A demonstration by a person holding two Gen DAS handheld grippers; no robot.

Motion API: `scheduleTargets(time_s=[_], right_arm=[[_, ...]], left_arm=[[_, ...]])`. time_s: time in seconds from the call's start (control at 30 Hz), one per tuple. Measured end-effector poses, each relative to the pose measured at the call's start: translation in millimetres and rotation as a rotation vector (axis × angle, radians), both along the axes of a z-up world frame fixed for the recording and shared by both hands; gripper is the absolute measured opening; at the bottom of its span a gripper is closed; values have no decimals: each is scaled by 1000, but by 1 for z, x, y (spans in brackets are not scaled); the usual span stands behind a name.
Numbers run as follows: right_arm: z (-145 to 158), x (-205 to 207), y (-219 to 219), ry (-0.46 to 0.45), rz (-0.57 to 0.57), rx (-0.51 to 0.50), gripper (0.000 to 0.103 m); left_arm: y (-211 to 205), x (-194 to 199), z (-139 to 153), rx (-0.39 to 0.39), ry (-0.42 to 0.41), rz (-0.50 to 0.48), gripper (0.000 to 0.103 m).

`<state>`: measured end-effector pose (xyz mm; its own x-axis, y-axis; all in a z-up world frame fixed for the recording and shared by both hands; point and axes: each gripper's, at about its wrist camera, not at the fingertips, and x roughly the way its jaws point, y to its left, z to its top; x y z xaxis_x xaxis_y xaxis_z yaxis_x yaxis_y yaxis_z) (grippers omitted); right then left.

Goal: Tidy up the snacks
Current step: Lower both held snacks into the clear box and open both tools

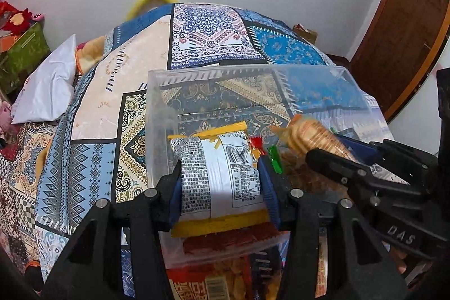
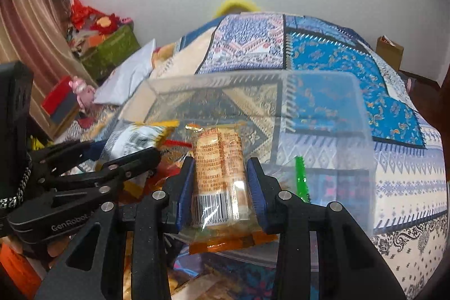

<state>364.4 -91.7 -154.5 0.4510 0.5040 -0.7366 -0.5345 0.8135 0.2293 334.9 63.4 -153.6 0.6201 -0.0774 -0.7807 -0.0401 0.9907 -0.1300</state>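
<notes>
My left gripper is shut on a white snack bag with yellow ends, printed with black text, held over the near rim of a clear plastic bin. My right gripper is shut on a clear pack of orange biscuits with a barcode. That pack also hangs above the clear plastic bin. In the left wrist view the right gripper comes in from the right with the biscuit pack. The right wrist view has the left gripper at the left with the white bag.
The bin stands on a bed with a patchwork cover. Red and green wrappers lie in the bin, and a green one shows in the right view. More snack packs lie below. A white pillow is at the left.
</notes>
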Motion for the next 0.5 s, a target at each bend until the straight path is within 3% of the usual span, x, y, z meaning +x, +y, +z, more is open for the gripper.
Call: scheduleTargets(time_s=[0.23,0.33,0.5], right_arm=[[16,-7,-7,-23,-2,-11,40],[31,-15,-14,-53,-14,4,49],[61,-40,-36,-110,-41,21,54]], left_arm=[[6,-16,20,-32,-33,4,49],[8,-34,42,-22,-76,6,50],[13,-68,67,18,-127,21,61]])
